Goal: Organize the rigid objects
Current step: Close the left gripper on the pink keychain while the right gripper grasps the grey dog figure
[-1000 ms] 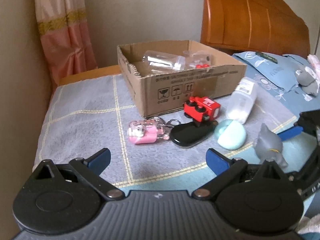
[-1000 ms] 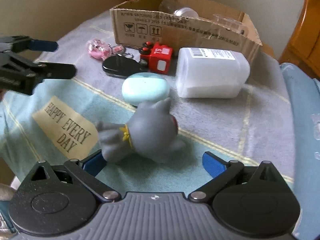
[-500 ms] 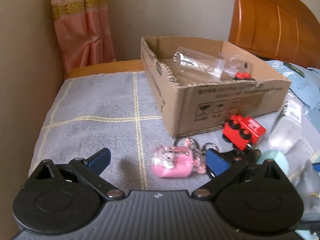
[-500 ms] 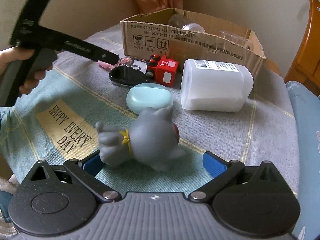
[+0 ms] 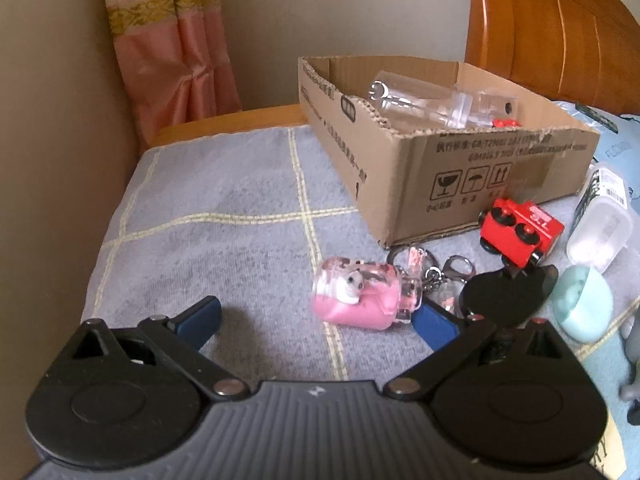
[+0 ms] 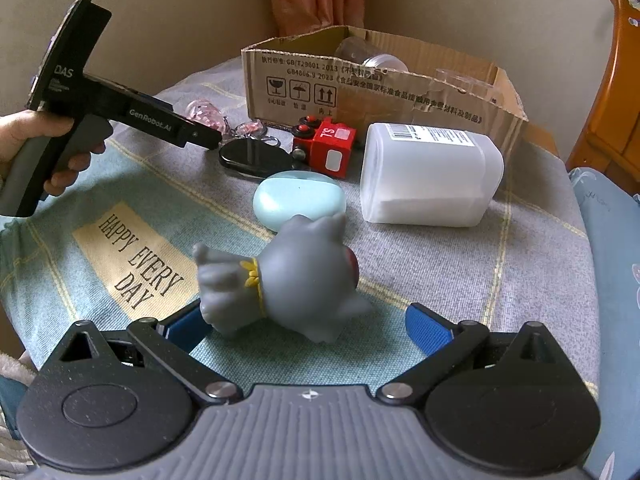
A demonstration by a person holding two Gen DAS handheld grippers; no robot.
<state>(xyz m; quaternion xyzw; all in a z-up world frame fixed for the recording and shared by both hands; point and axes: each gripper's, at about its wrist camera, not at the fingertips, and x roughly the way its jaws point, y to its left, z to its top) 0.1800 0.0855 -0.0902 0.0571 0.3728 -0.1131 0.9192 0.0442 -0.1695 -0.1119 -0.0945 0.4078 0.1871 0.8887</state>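
Observation:
My left gripper (image 5: 318, 320) is open, low over the grey blanket, and a pink keychain bottle (image 5: 356, 296) lies between its fingertips, nearer the right one. My right gripper (image 6: 306, 326) is open around a grey toy figure (image 6: 296, 280) lying on its side. A black oval case (image 5: 508, 296), a red toy train (image 5: 520, 230), a mint oval case (image 6: 298, 200) and a white plastic jar (image 6: 430, 174) lie in front of the cardboard box (image 5: 460, 176). The box holds clear plastic containers (image 5: 416, 98). The left gripper also shows in the right wrist view (image 6: 200, 136).
The blanket (image 5: 224, 216) lies on a bed, with a wall at the left, a pink curtain (image 5: 172, 40) behind and a wooden headboard (image 5: 552, 24) at the right. A "HAPPY EVERY DAY" patch (image 6: 136, 256) lies left of the grey toy.
My left gripper has moved forward and left toward the pink keychain bottle, which now sits between its fingertips. My right gripper has stayed open around the grey toy.

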